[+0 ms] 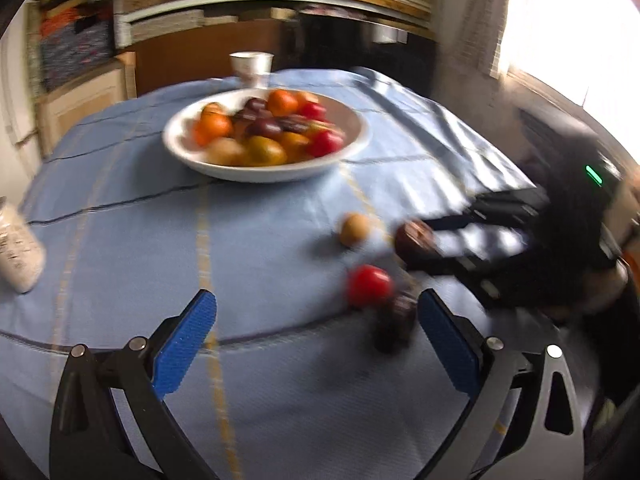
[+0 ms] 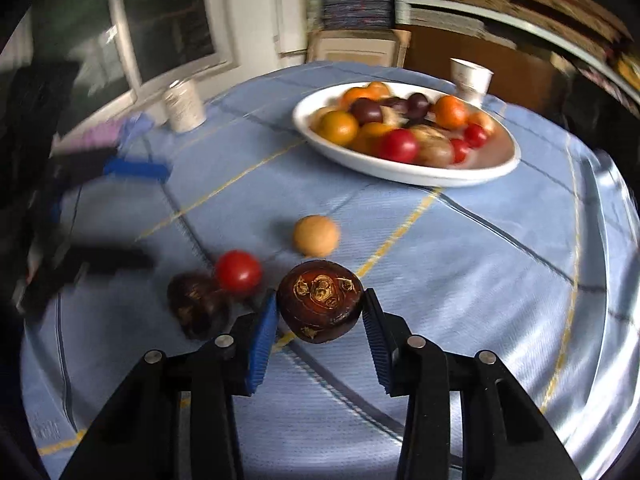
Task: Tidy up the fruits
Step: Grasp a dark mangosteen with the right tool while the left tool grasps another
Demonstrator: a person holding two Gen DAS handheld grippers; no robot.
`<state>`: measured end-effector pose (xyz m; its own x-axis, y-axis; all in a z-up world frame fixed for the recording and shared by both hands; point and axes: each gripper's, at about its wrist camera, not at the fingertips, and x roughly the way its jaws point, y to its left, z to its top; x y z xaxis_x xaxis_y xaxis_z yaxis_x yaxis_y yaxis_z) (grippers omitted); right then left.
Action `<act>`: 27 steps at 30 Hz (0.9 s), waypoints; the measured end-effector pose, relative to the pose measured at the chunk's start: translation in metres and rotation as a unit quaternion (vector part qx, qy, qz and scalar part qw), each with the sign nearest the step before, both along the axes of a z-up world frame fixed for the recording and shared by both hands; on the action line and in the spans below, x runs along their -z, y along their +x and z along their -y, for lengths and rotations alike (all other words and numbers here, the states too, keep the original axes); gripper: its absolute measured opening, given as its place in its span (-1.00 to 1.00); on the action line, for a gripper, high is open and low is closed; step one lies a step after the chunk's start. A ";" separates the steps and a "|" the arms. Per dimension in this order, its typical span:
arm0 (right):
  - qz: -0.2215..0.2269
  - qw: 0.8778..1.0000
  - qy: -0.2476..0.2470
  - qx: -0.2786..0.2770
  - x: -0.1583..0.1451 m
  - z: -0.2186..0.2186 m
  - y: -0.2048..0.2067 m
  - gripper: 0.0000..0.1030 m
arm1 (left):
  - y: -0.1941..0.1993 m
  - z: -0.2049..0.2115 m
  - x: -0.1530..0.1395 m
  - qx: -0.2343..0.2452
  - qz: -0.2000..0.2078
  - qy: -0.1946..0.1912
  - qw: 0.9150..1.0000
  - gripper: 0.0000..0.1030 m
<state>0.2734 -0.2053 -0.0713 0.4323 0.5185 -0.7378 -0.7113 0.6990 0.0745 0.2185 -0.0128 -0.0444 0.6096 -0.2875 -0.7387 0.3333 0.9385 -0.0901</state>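
- A table covered by a light blue cloth (image 2: 460,264) with thin yellow and dark lines fills both views.
- The right gripper (image 2: 320,322) has its blue pads on either side of a dark brown round fruit (image 2: 320,306) with tan scars on top; both pads touch its sides, so it is grasped, close to the cloth at the near edge of the table.
- Seen from the left wrist camera, this same fruit sits at the tips of the black right gripper, which reaches in from the right.
- The left gripper (image 1: 316,326) hangs over the near part of the cloth with its blue pads spread wide and nothing between them.
- Three loose fruits lie on the cloth: a red round fruit (image 2: 238,272), a second dark brown fruit (image 2: 198,304) touching it on the near left, and a tan round fruit (image 2: 316,236) a little farther away, apart from the others.
- In the left wrist view, the second dark fruit lies just beside the left gripper's right pad, outside the jaws.
- A white shallow bowl (image 2: 496,168) stands on the far side of the table, piled with orange, red, yellow and dark purple fruits.
- A white paper cup (image 2: 470,76) stands just behind the bowl.
- A pale jar (image 2: 184,106) stands at the far left of the table.
- Shelves stacked with folded fabric line the back wall; both views are motion-blurred.
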 end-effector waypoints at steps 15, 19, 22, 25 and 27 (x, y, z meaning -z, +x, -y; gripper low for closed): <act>-0.028 0.999 0.006 0.025 0.007 0.002 0.006 -0.16 | -0.009 0.037 0.015 0.043 -0.003 0.041 0.998 0.51; -0.028 0.999 0.008 0.034 0.006 0.005 0.007 -0.16 | 0.000 0.037 0.023 0.034 -0.035 0.035 0.998 0.30; -0.030 0.999 0.005 0.033 0.008 0.003 0.007 -0.16 | 0.000 0.042 0.024 0.035 -0.035 0.042 0.998 0.30; -0.029 0.999 0.003 0.030 0.008 0.002 0.006 -0.16 | 0.000 0.046 0.026 0.040 -0.042 0.043 0.997 0.08; -0.028 0.999 0.004 0.028 0.007 0.001 0.004 -0.16 | 0.003 0.046 0.028 0.038 -0.052 0.045 0.997 -0.05</act>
<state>0.2777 -0.2066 -0.0784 0.4188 0.5003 -0.7578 -0.6656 0.7368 0.1187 0.2212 -0.0589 -0.0726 0.5075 -0.2596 -0.8216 0.3961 0.9171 -0.0451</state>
